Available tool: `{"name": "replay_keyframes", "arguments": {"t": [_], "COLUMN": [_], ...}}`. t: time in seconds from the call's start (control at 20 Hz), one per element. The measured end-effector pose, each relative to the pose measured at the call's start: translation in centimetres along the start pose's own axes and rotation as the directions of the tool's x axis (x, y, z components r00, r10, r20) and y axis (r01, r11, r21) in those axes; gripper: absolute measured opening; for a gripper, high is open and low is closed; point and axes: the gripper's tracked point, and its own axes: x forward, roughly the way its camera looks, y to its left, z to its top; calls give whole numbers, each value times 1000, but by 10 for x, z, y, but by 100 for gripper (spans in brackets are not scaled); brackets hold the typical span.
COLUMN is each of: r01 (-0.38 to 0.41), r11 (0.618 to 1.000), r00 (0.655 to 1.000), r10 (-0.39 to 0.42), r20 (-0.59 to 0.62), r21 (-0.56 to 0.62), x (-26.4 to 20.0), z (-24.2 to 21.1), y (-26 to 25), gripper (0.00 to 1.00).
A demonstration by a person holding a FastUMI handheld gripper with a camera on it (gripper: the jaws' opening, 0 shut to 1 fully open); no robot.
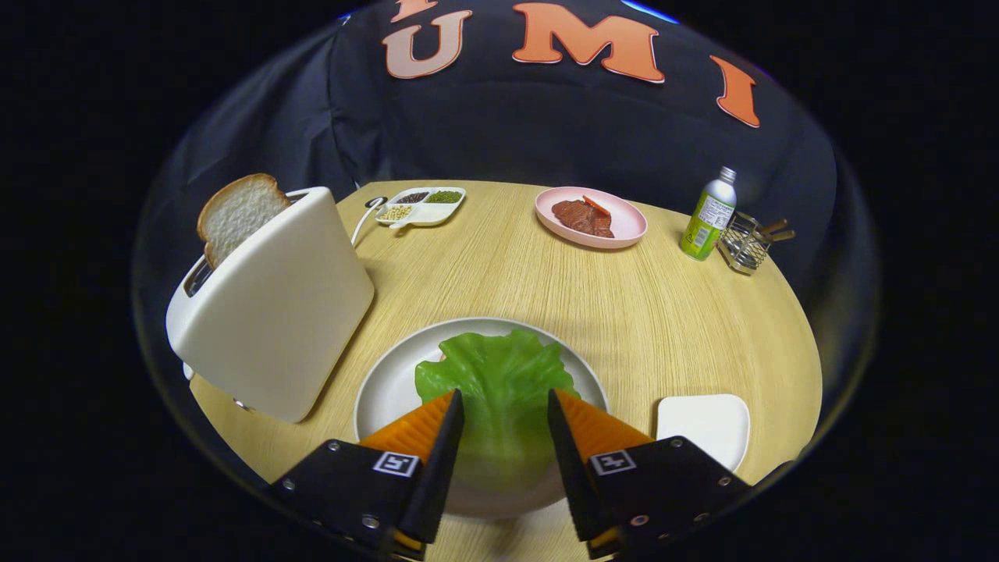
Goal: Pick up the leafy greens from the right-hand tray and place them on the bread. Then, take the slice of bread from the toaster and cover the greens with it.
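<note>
Tool (506, 406): fingers parted wide, gripping nothing. The leafy greens (499, 382) lie in the gap between and just ahead of the fingertips, resting on the round white plate (390, 382); whether the fingers touch the leaf cannot be told. A small pale edge shows at the leaf's 10 o'clock side, possibly the bread beneath; not confirmed.

Toaster (273, 304): white, standing on the desk (624, 304) at 10 o'clock from the plate, just beside its rim. One slice of bread (238, 212) stands upright in its slot, raised.

White square tray (705, 425): at 3 o'clock from the plate, near it.

Far side of desk: divided dish (421, 207) of grains at 11 o'clock; pink plate (591, 217) with reddish meat-like pieces at 1 o'clock; green bottle (709, 215) and wire holder (748, 242), side by side, at 2 o'clock.
</note>
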Motion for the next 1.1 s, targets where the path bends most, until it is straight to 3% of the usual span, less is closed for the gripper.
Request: {"name": "replay_keyframes", "arguments": {"t": [0.05, 0.3, 0.75, 1.1], "r01": [1, 31, 37, -27], "r11": [1000, 999, 998, 998], "r00": [1000, 999, 994, 990], "r10": [-1, -31, -32, 33], "r20": [1, 26, 102, 136], "r21": [11, 18, -53, -48], "x": [-2, -19, -66, -96], "z": [2, 18, 82, 122], "y": [-1, -3, 39, 102], "gripper": [75, 98, 98, 98]}}
